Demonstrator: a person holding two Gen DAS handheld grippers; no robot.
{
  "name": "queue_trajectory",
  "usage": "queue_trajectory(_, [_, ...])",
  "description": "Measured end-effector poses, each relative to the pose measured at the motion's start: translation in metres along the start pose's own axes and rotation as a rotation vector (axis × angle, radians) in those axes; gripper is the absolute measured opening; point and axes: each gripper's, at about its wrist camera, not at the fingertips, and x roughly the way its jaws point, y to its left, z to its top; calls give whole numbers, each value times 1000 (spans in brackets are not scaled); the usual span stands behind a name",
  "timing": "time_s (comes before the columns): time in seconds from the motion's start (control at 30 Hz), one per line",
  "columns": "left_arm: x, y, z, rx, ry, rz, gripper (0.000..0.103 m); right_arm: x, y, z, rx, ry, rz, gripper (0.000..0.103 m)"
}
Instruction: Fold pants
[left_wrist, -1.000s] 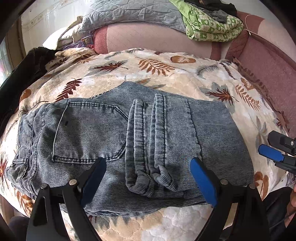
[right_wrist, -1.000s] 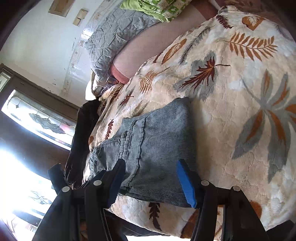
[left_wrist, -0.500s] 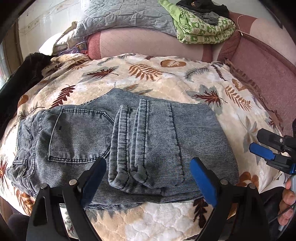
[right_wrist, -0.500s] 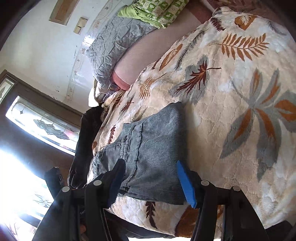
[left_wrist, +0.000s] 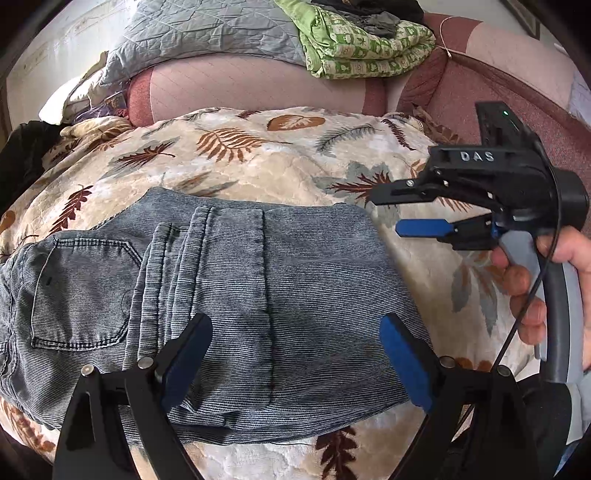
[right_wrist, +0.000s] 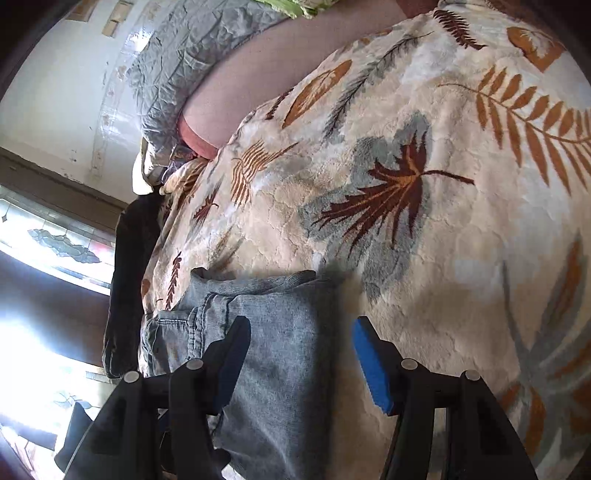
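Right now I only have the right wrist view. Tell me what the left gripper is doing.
Observer: The left gripper is open over the near part of the folded pants, gripping nothing.
Operator: Describe the fold.
Observer: The ribbed leg cuffs lie across the middle, beside the back pocket.
Operator: Now my gripper from outside.
Observer: The right gripper hangs open over the blanket by the pants' far right corner.
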Motion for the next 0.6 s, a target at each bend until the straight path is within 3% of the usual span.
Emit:
queue_trajectory(0.1, [18, 2, -7, -5, 70, 11, 92, 26, 4, 11, -13, 49, -23, 61])
queue_trajectory(0.2, [21, -5, -13, 54, 62, 51, 92, 47, 8, 19, -49, 82, -58, 57])
queue_trajectory(0.23, [21, -5, -13, 59, 59, 53, 92, 48, 13, 21, -78, 83, -70, 27])
queue_trajectory(0.27, [20, -3, -13, 50, 55, 46, 92, 49, 18, 22, -95, 84, -94, 19])
queue_trajectory(0.33, [20, 0, -13, 30, 55, 32, 92, 45, 31, 22, -155, 67, -128, 14])
queue_trajectory(0.5, [24, -1, -11, 17, 56, 40, 92, 41, 60, 20, -301, -19, -244, 13])
queue_trajectory(0.53, [25, -2, -11, 19, 57, 47, 92, 51, 58, 19, -317, -13, -288, 15])
queue_trajectory(0.57, [27, -4, -10, 27, 59, 57, 92, 63, 51, 17, -312, 22, -329, 25])
queue_trajectory(0.6, [29, -5, -10, 39, 66, 68, 92, 69, 42, 16, -285, 38, -331, 25])
